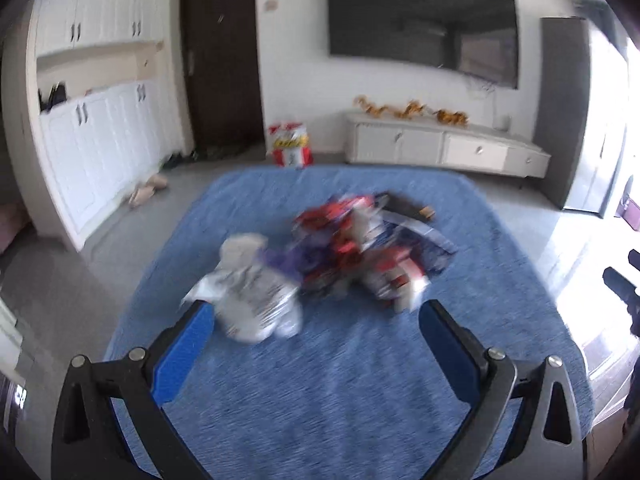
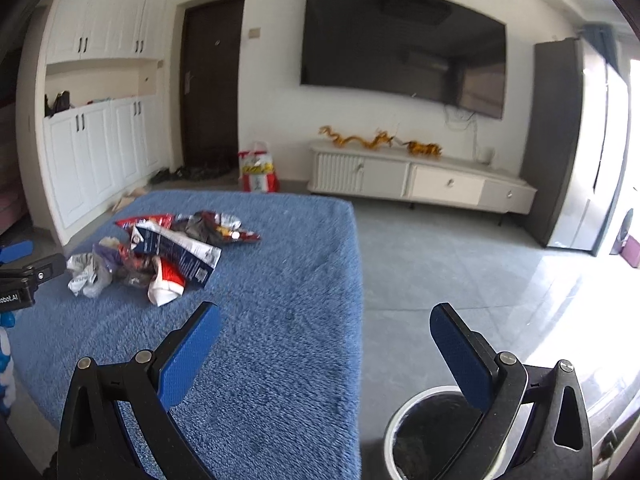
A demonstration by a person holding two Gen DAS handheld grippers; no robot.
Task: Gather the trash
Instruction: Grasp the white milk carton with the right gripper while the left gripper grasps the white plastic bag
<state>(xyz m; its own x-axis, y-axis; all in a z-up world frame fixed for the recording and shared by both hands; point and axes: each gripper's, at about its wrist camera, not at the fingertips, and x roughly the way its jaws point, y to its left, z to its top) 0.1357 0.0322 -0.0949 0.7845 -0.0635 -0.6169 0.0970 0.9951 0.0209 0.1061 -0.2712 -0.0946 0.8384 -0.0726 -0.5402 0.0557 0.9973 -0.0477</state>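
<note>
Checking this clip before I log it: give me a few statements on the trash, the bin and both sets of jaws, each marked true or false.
1. The wrappers lie in a pile on the blue cloth. True.
2. The left gripper is shut on a wrapper. False: its jaws stand wide open, with the crumpled silver wrapper just ahead of the left one.
3. The bin stands on the floor beside the cloth's right edge. True.
4. The right gripper holds a wrapper over the bin. False: its jaws are open and empty.
5. The television is showing a programme. False: the screen is dark.
</note>
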